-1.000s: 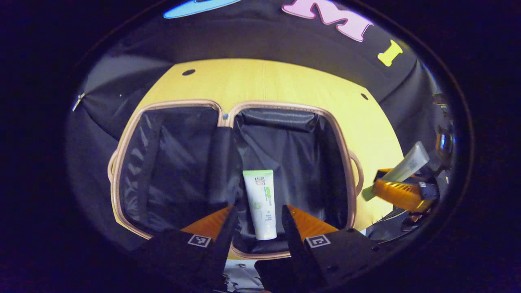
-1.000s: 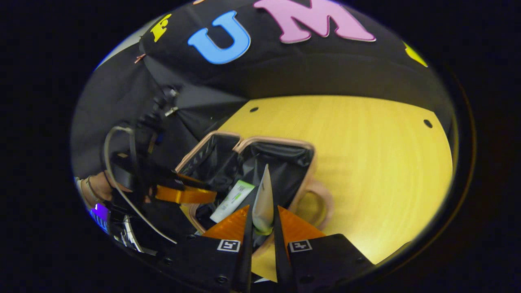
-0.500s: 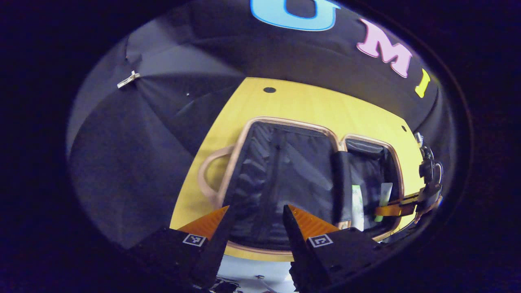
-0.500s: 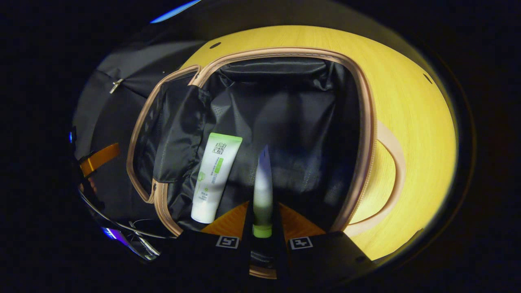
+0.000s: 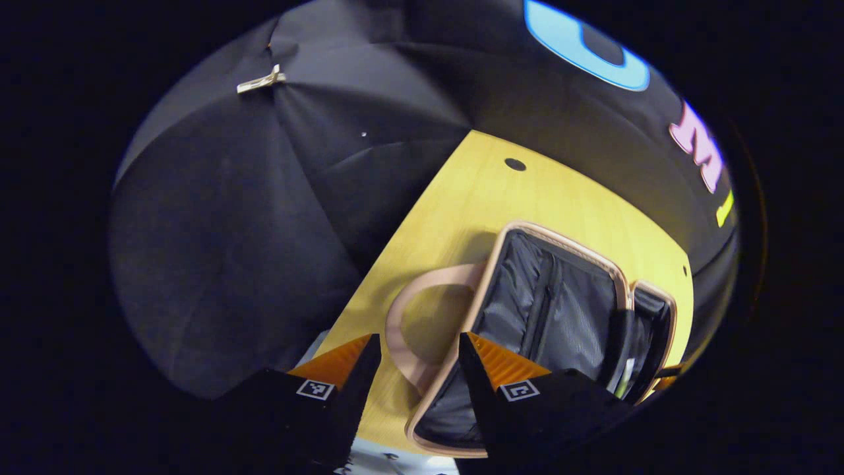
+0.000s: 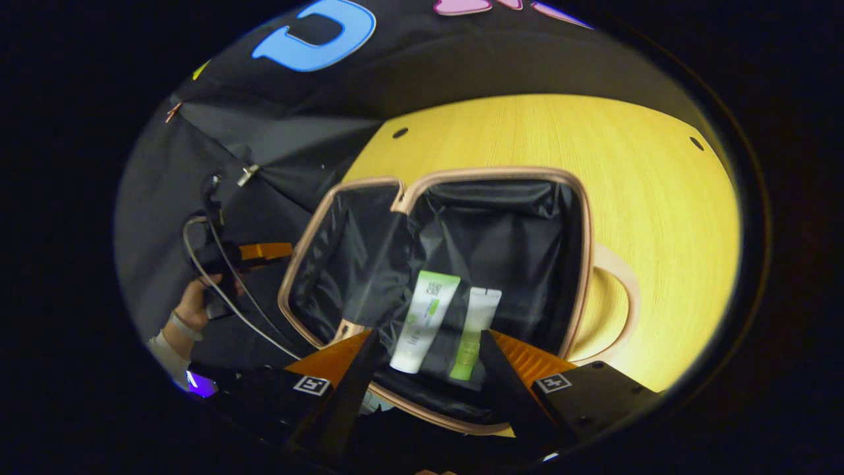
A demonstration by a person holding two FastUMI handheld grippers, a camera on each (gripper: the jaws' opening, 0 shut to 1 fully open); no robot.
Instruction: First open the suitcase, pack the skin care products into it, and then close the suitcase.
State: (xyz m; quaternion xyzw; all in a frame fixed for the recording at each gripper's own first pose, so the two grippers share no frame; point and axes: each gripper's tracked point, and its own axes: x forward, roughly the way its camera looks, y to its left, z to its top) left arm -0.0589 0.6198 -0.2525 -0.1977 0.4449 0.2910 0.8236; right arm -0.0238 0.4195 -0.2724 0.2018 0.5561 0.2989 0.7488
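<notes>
The suitcase [image 6: 586, 264] lies open on the yellow table, both halves lined in black. In its right half two skin care tubes rest side by side: a white tube with a green band [image 6: 422, 322] and a paler tube with a green cap [image 6: 476, 332]. My right gripper [image 6: 430, 336] is open just above the suitcase's near rim, with both tubes lying free beyond its fingers. In the left gripper view my left gripper [image 5: 419, 340] stands open with nothing in it, over the pink handle [image 5: 403, 323] at the outer side of the suitcase's left half [image 5: 554, 316].
The yellow wooden table [image 6: 646, 198] stretches to the right of and behind the suitcase. At the far left of the right gripper view a hand [image 6: 192, 305] holds the other gripper [image 6: 265, 251] with its cable. Black cloth walls the booth in.
My right gripper has opened and let the green-capped tube go beside the white one, then drawn back. My left gripper has swung left, from over the suitcase's inside to its left handle.
</notes>
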